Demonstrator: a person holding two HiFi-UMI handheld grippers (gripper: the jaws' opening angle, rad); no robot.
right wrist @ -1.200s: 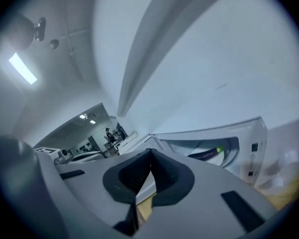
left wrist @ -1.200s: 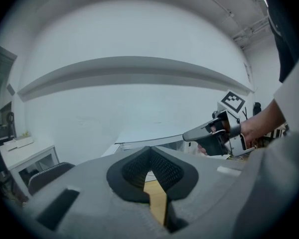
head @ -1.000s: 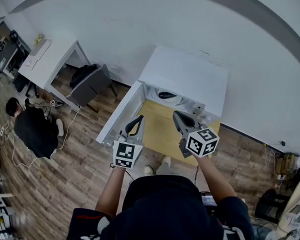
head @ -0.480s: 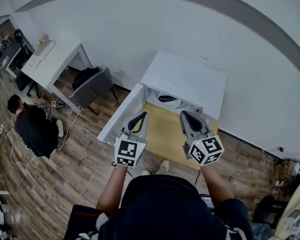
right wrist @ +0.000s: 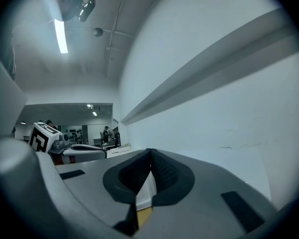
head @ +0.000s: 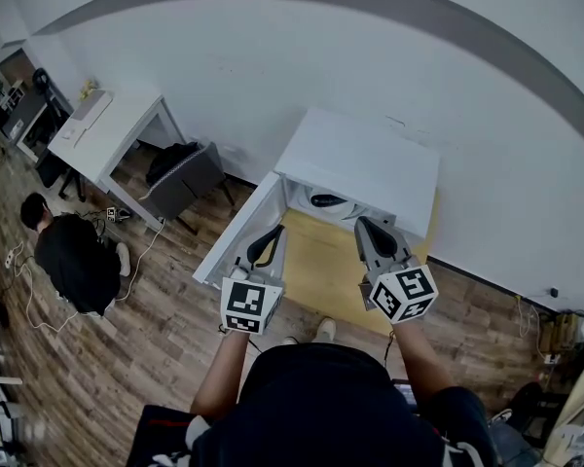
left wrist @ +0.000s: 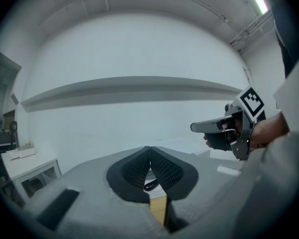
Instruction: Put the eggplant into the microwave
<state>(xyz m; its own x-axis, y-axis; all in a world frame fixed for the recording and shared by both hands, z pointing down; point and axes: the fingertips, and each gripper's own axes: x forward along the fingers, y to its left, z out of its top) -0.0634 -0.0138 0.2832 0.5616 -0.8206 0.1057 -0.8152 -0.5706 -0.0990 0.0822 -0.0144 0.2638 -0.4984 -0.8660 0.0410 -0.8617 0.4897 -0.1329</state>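
The white microwave (head: pixel 360 159) stands with its door (head: pixel 236 232) swung open to the left. Inside, a dark eggplant (head: pixel 328 200) lies on a white plate. My left gripper (head: pixel 266 244) hangs in front of the open door, jaws shut and empty. My right gripper (head: pixel 375 230) hovers before the opening's right side, also shut with nothing in it. In the left gripper view the pads meet at the left gripper (left wrist: pixel 149 151), and the right gripper (left wrist: pixel 199 127) shows beside it. The right gripper view shows the right gripper (right wrist: pixel 150 153) closed.
A yellowish tabletop (head: pixel 321 261) lies in front of the microwave. To the left are a white desk (head: pixel 97 125), a dark chair (head: pixel 180 168) and a person (head: pixel 73 256) sitting on the wooden floor among cables. A white wall runs behind.
Both grippers have risen a little in front of the microwave, still shut; the right one has rolled slightly. The eggplant has stayed inside.
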